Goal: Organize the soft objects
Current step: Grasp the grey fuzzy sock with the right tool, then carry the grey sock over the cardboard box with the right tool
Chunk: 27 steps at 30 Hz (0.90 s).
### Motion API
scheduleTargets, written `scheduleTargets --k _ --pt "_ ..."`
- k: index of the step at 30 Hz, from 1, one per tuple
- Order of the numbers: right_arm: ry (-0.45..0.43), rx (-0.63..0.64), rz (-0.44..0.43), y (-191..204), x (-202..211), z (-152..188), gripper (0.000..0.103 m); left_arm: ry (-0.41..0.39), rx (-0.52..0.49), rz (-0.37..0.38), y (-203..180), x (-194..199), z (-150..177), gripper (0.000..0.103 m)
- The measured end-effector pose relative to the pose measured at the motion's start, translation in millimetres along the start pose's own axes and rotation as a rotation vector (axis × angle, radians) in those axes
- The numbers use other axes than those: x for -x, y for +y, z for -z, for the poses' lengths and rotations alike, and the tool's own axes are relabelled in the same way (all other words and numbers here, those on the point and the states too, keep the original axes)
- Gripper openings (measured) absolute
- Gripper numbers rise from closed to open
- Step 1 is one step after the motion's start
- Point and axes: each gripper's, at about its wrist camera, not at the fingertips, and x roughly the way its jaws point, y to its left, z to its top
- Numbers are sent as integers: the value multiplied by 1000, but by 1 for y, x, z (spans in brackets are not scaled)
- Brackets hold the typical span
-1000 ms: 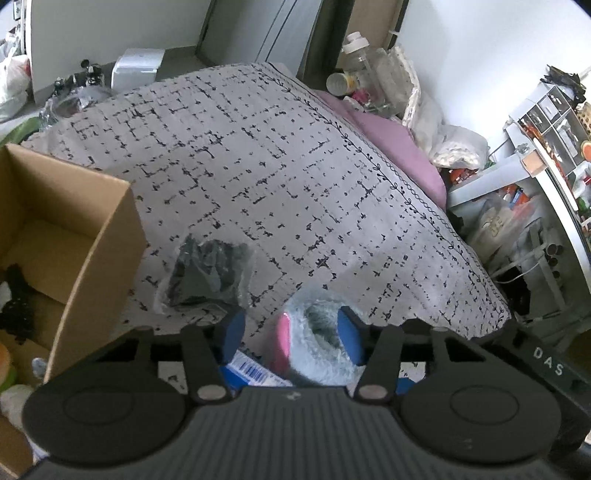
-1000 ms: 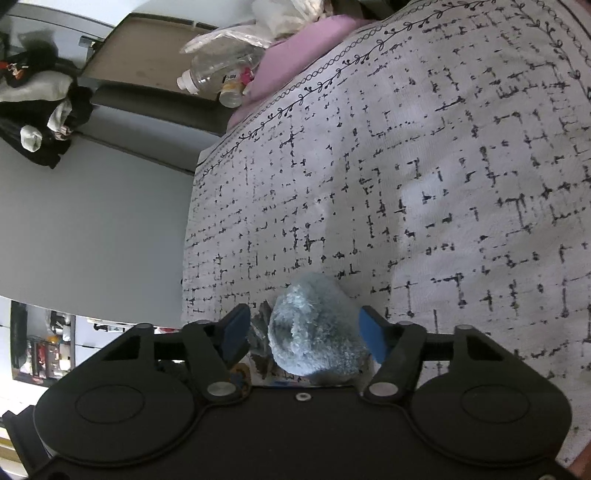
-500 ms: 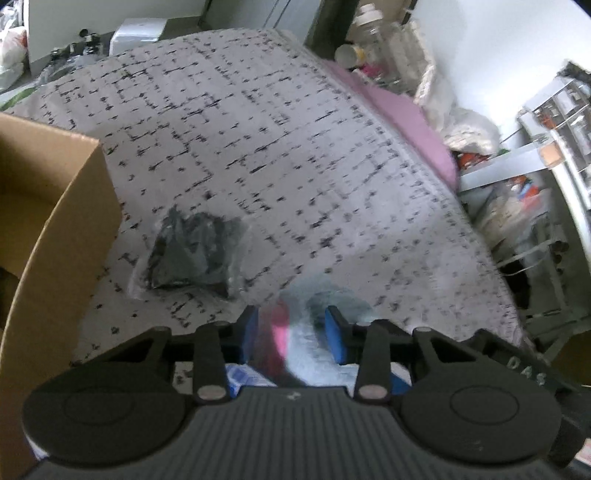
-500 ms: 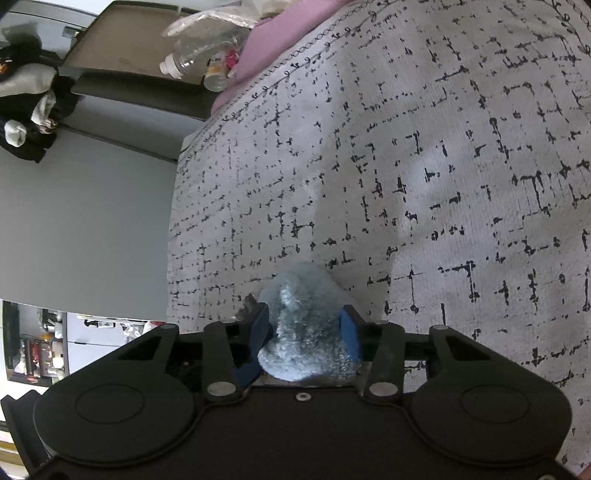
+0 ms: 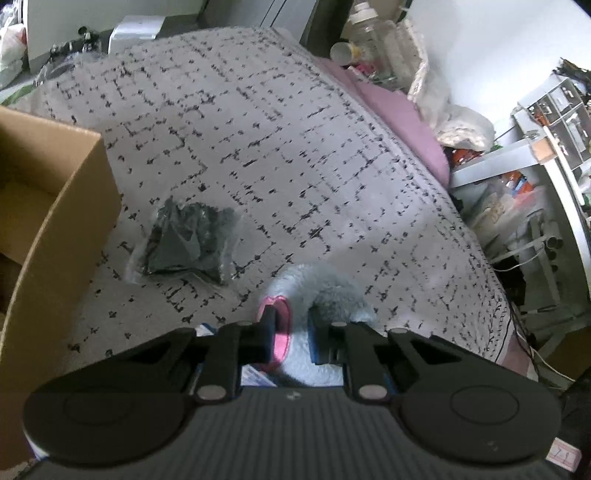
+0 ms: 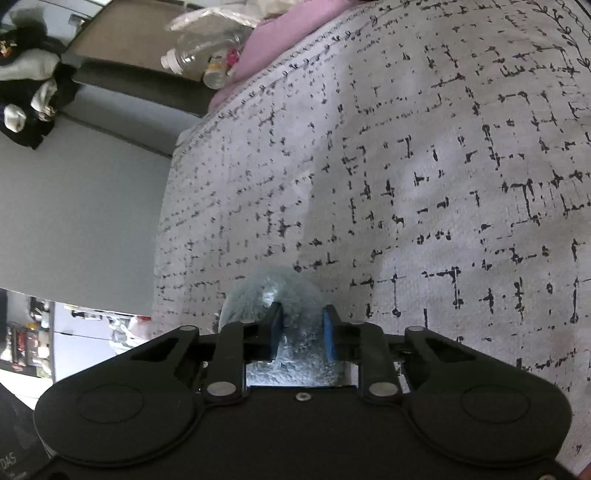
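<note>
On the patterned bed cover (image 5: 295,147) lies a pale blue fluffy thing (image 5: 325,291) with a pink rim (image 5: 282,332). My left gripper (image 5: 291,321) is shut on it, with the pink rim squeezed against the left pad. In the right wrist view my right gripper (image 6: 302,314) has a pale blue fluffy thing (image 6: 255,295) between its blue pads. Its jaws are closing and the pads dent the fluff. I cannot tell whether both views show one object. A clear bag of dark stuff (image 5: 188,240) lies left of the left gripper, apart from it.
An open cardboard box (image 5: 66,206) stands at the left edge of the bed. A pink pillow (image 5: 399,118) and bottles (image 5: 365,22) sit at the far end. Cluttered shelves (image 5: 554,110) stand to the right. A blue-and-white packet (image 5: 255,374) lies under the left gripper.
Both grippers' jaws have closed in from wide apart onto the fluffy thing, squeezing it narrower. Neither hand has shifted much over the bed.
</note>
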Motion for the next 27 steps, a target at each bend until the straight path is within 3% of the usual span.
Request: scheduleTargets --k 10,27 --pt "-73 90 -121 20 33 4 22 -108 -43 -18 -19 44 -2 16" --pt "-71 194 -273 51 56 19 22 -220 -43 -61 -13 105 -4 16"
